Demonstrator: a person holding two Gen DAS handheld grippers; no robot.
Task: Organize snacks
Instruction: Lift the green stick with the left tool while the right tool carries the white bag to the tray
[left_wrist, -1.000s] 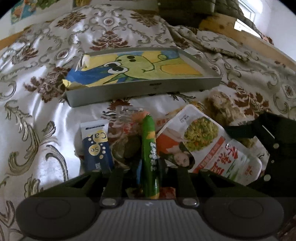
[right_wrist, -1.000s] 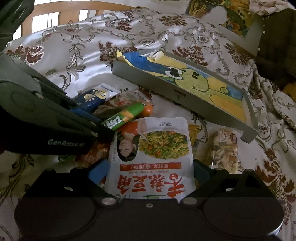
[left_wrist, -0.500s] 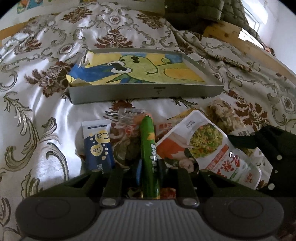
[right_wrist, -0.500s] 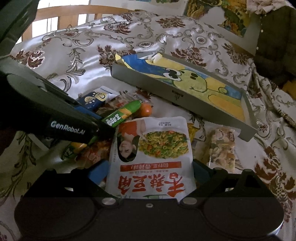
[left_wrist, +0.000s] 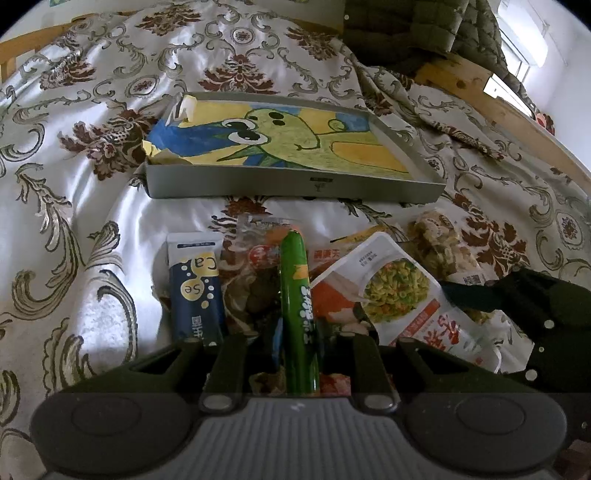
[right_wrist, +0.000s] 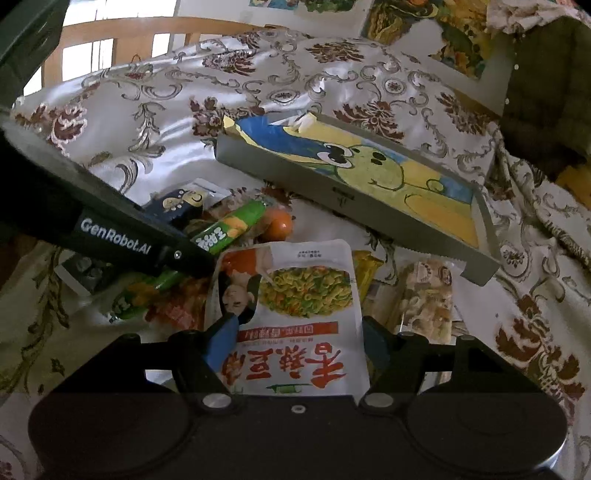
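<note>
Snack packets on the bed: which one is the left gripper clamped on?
The green stick-shaped snack, between the left gripper's fingers; the navy packet and white noodle pouch lie beside them.

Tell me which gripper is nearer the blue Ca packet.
Left. The left gripper, shut on the green sausage stick, sits right beside the blue Ca packet. The right gripper, on the white pouch, is farther off, past the sausage.

A white satin bedspread (left_wrist: 122, 206) with brown and grey floral scrolls is covering the bed, rumpling into folds at the far right. A wooden bed frame (left_wrist: 517, 114) is running along the far right edge, with a dark quilted jacket (left_wrist: 413, 33) lying beside it, and colourful drawings (right_wrist: 454, 44) are leaning behind.
</note>
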